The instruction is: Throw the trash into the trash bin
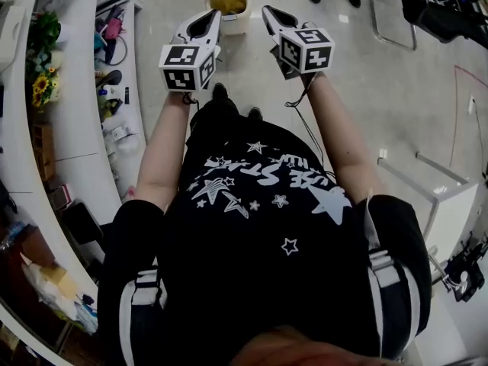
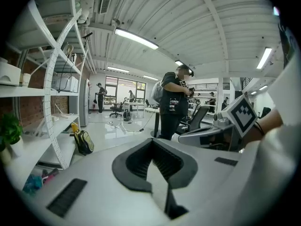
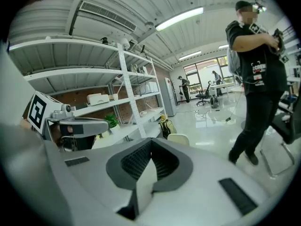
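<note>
A cream trash bin (image 1: 227, 2) with a yellowish liner stands open on the floor ahead, just beyond both grippers. Its rounded top (image 3: 178, 139) peeks over the jaws in the right gripper view. My left gripper (image 1: 206, 23) is held out at the left of the bin, my right gripper (image 1: 276, 15) at its right, both pointing forward at it. The jaws of the left gripper (image 2: 153, 144) are closed together, with nothing that I can make out between them. The right gripper (image 3: 151, 145) looks the same, shut and empty. No loose trash shows in any view.
White shelving (image 1: 76, 128) with clutter and flowers runs along the left. A yellow-black backpack (image 2: 83, 141) lies on the floor by it. A person in black (image 3: 256, 69) stands nearby. A white table (image 1: 450, 197) sits at the right, a chair frame (image 1: 393, 21) at the back.
</note>
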`<state>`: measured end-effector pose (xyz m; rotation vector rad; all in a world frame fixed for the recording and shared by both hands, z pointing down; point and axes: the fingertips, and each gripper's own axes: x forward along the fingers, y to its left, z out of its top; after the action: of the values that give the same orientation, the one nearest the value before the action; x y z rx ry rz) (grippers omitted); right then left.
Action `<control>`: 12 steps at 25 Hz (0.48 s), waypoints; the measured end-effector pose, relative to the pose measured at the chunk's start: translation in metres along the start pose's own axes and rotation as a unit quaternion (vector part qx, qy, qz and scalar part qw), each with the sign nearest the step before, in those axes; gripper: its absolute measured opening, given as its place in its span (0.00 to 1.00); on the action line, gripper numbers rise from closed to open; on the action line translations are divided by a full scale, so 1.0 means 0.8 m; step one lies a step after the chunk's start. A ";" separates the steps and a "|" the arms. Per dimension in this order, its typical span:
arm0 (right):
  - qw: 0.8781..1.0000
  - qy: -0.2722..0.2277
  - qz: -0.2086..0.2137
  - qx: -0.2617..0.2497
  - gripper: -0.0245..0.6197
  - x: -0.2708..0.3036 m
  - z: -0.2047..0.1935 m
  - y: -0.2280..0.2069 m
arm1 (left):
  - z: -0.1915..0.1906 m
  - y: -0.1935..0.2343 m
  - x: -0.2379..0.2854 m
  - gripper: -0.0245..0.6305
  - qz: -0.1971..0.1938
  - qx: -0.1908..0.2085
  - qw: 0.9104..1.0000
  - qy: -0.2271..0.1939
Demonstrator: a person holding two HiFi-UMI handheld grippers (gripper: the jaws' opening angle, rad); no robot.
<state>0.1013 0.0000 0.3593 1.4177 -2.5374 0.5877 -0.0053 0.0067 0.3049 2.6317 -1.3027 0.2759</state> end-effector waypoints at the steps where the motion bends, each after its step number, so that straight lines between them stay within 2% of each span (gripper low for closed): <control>1: 1.000 0.001 0.001 -0.001 0.05 -0.002 -0.002 0.002 | 0.000 -0.001 -0.004 0.05 0.000 0.001 1.000 0.000; 12: 1.000 0.011 -0.012 -0.010 0.05 -0.010 -0.013 0.023 | -0.015 0.005 -0.022 0.05 -0.007 -0.017 1.000 0.004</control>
<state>0.0898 0.0195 0.3616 1.4239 -2.4985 0.5708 -0.0200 0.0212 0.3124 2.6073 -1.2737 0.2589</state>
